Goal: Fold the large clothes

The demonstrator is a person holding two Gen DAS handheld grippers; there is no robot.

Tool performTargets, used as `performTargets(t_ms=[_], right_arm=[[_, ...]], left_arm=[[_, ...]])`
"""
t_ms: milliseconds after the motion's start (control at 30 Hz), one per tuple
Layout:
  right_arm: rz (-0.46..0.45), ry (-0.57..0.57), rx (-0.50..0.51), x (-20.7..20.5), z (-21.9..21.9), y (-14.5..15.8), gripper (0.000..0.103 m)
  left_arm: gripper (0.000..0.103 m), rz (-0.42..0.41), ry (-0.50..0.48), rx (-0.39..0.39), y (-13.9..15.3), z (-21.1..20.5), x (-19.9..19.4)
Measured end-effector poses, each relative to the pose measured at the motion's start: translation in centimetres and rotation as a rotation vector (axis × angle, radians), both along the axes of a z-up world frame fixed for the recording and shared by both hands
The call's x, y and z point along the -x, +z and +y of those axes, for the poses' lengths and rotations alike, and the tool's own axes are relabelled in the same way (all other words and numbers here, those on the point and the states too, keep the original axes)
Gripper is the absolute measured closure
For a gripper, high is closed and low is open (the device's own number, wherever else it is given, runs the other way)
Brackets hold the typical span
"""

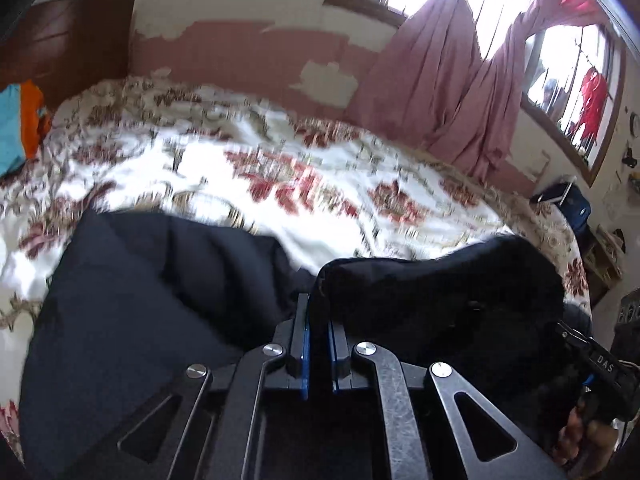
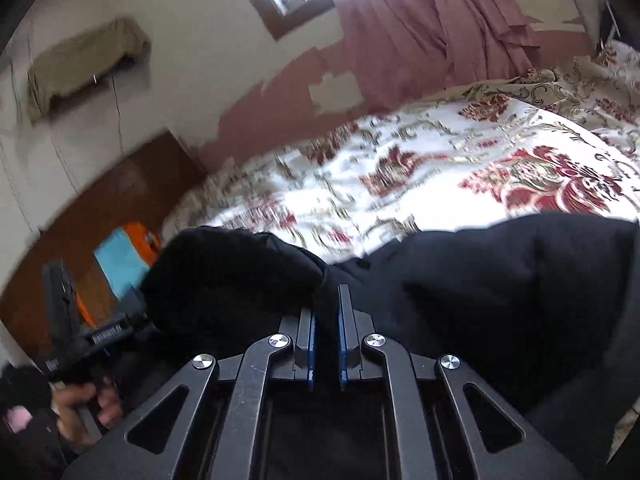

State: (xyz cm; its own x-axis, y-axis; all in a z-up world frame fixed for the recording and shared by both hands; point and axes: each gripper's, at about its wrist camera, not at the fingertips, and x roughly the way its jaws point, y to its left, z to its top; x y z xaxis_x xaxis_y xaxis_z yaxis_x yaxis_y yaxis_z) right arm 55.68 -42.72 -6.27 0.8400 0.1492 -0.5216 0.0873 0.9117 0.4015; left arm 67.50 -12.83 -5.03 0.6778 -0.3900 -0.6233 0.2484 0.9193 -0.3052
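Both hand-held grippers pinched the dark garment over the flowered bed.

From the left wrist, the left hand-held gripper (image 1: 318, 312) had its blue pads drawn narrow on a fold of the dark garment (image 1: 160, 292), which spread ahead and to its left across the floral bedspread (image 1: 280, 160); further right bulged a raised hump of the same cloth, and beyond that the other hand-held gripper's black body showed, held by a hand (image 1: 580, 436). From the right wrist, the right hand-held gripper (image 2: 327, 308) was likewise closed narrow on the garment (image 2: 500, 280), cloth bunched just left of its tips and lying broad to its right. The left hand (image 2: 86, 404) showed far left; pink curtains (image 2: 420, 28) hung beyond.
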Motion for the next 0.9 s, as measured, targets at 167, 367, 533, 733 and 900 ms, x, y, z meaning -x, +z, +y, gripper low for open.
performTargets(t_ms=[167, 367, 533, 733, 900], right_arm=[[0.088, -0.01, 0.032, -0.5, -0.3, -2.3, 0.096], [0.087, -0.025, 0.02, -0.3, -0.5, -3.2, 0.096], [0.038, -0.038, 0.045, 0.9, 0.0, -2.9, 0.096], [0.001, -0.026, 0.058, 2.1, 0.3, -2.1, 0.096], [0.002, -0.008, 0.066, 2.3, 0.5, -1.9, 0.096]], left_arm=[[0.096, 0.053, -0.004, -0.022, -2.4, -0.1, -0.4], [0.095, 0.026, -0.017, -0.003, -3.1, -0.2, -0.2], [0.093, -0.06, -0.029, -0.021, -0.2, -0.5, 1.9], [0.064, -0.304, -0.053, -0.058, 5.8, -3.3, 5.6], [0.047, -0.203, -0.022, -0.135, 7.2, -7.8, 0.8]])
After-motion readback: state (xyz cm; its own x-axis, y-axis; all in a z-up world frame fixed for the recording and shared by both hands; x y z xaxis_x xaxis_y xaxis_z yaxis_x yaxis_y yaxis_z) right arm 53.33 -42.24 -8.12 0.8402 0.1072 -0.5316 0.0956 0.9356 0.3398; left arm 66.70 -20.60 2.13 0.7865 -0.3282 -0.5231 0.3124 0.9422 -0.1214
